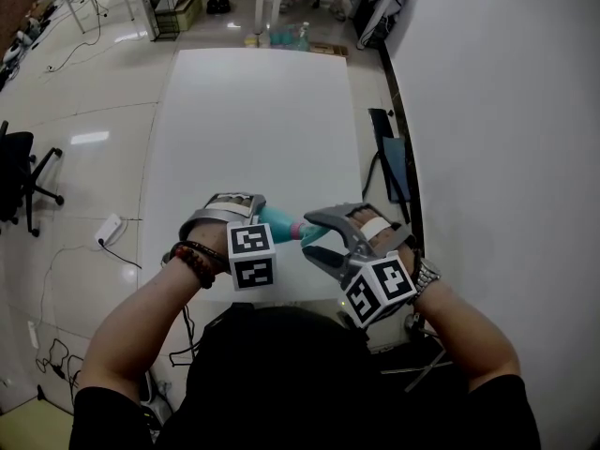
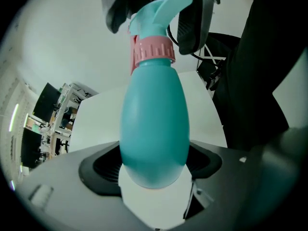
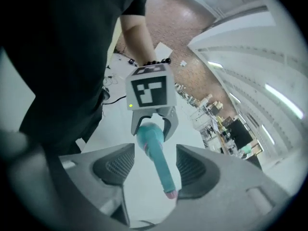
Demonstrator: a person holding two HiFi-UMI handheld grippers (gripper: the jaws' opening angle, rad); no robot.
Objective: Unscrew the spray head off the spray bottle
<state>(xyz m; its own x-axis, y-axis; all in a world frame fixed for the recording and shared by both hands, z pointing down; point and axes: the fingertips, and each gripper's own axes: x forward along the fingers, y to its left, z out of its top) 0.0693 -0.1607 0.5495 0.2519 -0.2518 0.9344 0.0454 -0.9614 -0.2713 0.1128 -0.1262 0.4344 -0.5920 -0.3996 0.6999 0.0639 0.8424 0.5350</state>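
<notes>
A teal spray bottle [image 2: 154, 124] with a pink collar [image 2: 153, 51] lies across the near edge of the white table, held in the air between both hands. My left gripper [image 2: 154, 170] is shut on the bottle's round body [image 1: 278, 220]. The teal spray head [image 3: 156, 155] points toward my right gripper [image 3: 154, 170], whose jaws stand open on either side of it, with a gap at each pad. Its pink nozzle tip [image 3: 169, 193] lies close to the right-hand pad. In the left gripper view the right gripper's fingers [image 2: 192, 23] flank the spray head [image 2: 161, 11].
The white table [image 1: 253, 111] stretches away in front of me. A white wall runs along its right side, with a dark folded frame [image 1: 389, 162] between them. On the floor to the left are a black office chair [image 1: 19, 172] and a power strip [image 1: 110, 228].
</notes>
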